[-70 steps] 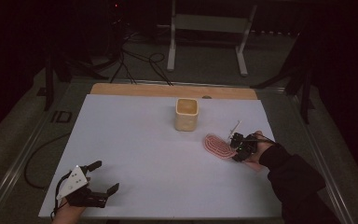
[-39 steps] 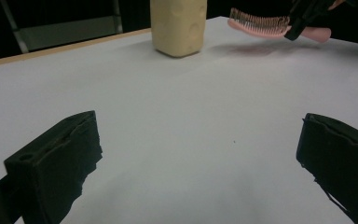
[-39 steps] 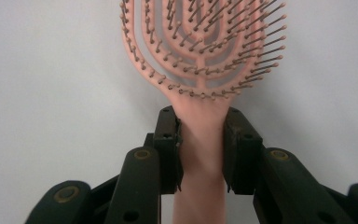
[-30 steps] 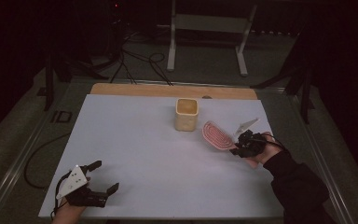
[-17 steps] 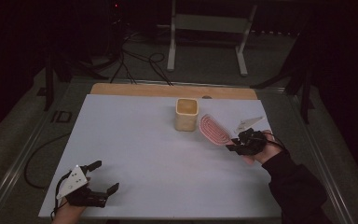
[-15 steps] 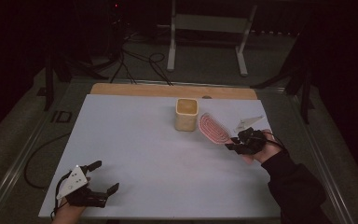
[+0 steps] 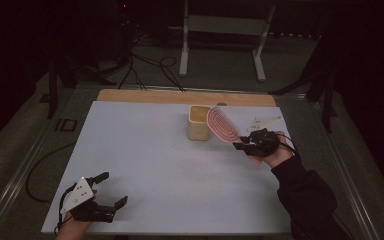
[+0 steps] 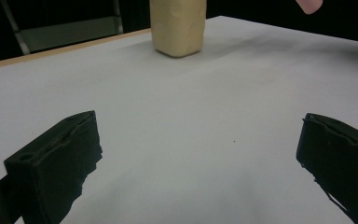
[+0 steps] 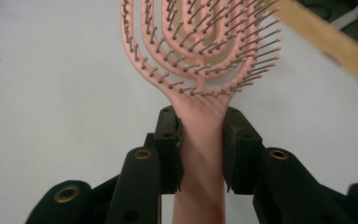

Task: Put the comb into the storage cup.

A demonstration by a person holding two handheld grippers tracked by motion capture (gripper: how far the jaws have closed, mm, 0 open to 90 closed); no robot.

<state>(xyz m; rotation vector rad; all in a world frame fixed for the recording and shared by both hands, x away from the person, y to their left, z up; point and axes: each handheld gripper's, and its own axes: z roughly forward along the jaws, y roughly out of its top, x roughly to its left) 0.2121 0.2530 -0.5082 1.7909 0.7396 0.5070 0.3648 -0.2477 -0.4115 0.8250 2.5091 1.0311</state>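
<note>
Resting at the near left corner of the white table (image 7: 145, 165), the left gripper (image 7: 111, 189) sits with its jaws spread wide and nothing between them. Further right, toward the far side, a tan cup (image 7: 199, 122) stands upright. Just beside it, the pink hairbrush (image 7: 222, 126) hangs above the table, its head tilted up next to the cup's rim. On the right, the right gripper (image 7: 241, 146) clamps both jaws on the brush's handle, bristles facing its camera.
</note>
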